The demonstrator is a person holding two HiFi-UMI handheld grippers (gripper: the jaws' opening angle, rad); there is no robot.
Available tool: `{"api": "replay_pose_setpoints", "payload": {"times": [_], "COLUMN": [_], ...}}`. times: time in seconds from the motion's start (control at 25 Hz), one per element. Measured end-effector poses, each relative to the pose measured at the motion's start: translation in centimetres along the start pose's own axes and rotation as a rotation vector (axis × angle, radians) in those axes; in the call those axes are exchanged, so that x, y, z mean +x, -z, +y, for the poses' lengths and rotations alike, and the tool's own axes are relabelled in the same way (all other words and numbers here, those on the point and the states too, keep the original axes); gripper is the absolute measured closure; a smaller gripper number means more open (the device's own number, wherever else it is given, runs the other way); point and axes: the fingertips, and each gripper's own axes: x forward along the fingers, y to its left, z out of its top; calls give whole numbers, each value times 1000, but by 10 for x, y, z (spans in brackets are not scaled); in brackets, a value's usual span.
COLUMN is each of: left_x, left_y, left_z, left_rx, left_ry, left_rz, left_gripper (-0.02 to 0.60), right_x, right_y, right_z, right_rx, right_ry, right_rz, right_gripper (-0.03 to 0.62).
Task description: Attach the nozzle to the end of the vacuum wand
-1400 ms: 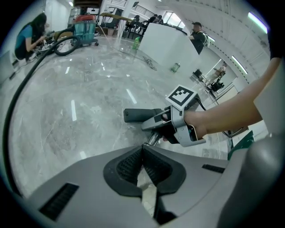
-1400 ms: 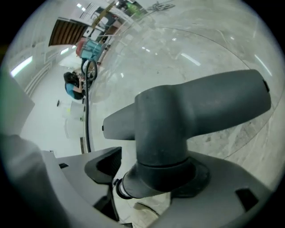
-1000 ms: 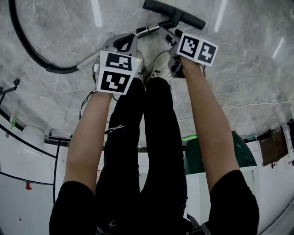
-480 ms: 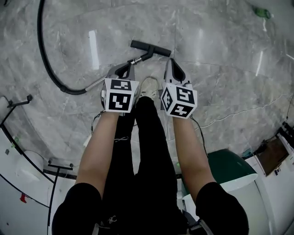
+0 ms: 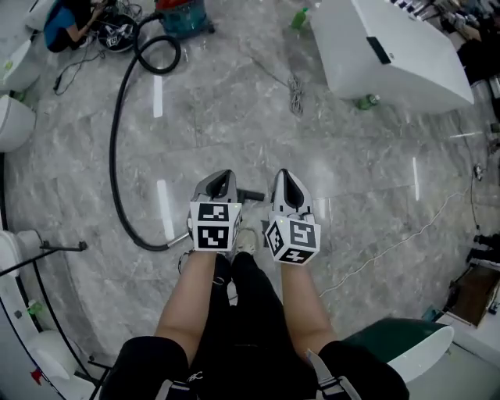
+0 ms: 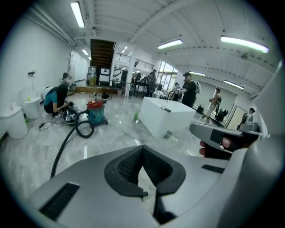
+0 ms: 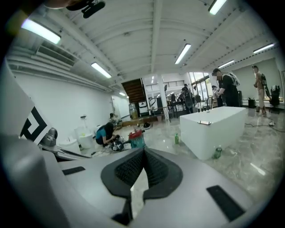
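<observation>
In its own view we see the L claw [image 6: 142, 153] fully closed: the ribbed pads touch at the tip and nothing is btw. them. The R claw [image 7: 144, 153] is the same, pads together, no thing held. In the head view both claws are side by side, near but apart, above the legs [image 5: 250, 312] of the wearer, and they point to 12 o'clock.

Btw. the two claws, down on the floor [image 5: 234, 117], a short dark piece of the nozzle [image 5: 251, 194] shows. The wand [image 5: 180, 238] is mostly hidden behind the L claw; only a pale bit comes out at its 8 o'clock. We cannot tell if nozzle and wand are joined. From that bit the black hose [image 5: 117, 141] goes up at approx. 10 o'clock, makes a loop and reaches the red-and-teal vacuum [image 5: 184, 16] at 11 o'clock. A crouching person [image 5: 66, 19] is near it, more to 10 o'clock.

At 1 o'clock stands a big white box [image 5: 383, 55]. A green bottle [image 5: 301, 17] is just beside its left corner, and a second bottle [image 5: 367, 101] is by its near edge. A thin cable [image 5: 295, 94] lies at 12 o'clock. At 5 o'clock of the R claw is a green-and-white bin [image 5: 406, 348].
</observation>
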Motion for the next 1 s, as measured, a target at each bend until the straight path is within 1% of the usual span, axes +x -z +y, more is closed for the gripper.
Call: {"api": "replay_pose_setpoints", "payload": {"times": [0.08,0.16,0.24,0.32,0.36,0.48,0.56,0.64,0.8,1.0], "left_x": [-33,-64,-96,-131,-150,-197,-218,-233,-254,-260], "left_y": [-47,-97,-147,-185,-198,-220,-229,-239,-258,-275], "left_z": [-10,-15,-21,-31,-36,-52,-58,-60,-67,-78], "left_rx": [24,68,120,148,153,157,173,193,224,246], "left_ry": [5,5,1,-3,-4,-3,-6,-10,-12,10], "left_rz": [-56,-114,-174,-226,-247,-299,-330,-353,-384,-413], "left_gripper": [574,575,574,574,574,574,574,574,574,574], "right_x": [-19,-35,-50,-70,-81,-115,-133,-144,-159,-167], "right_y": [-50,-100,-149,-190,-208,-253,-279,-297,-315,-328], "right_z": [10,22,31,37,39,51,61,69,72,72], "right_rx": [10,29,78,118,117,59,36,35,64,65], "right_ry": [3,6,-4,-8,-4,1,-24,-59,-90,-104], "right_rz": [-57,-119,-179,-219,-234,-289,-332,-358,-382,-401], "right_gripper": [580,580,580,580,580,580,580,580,580,580]}}
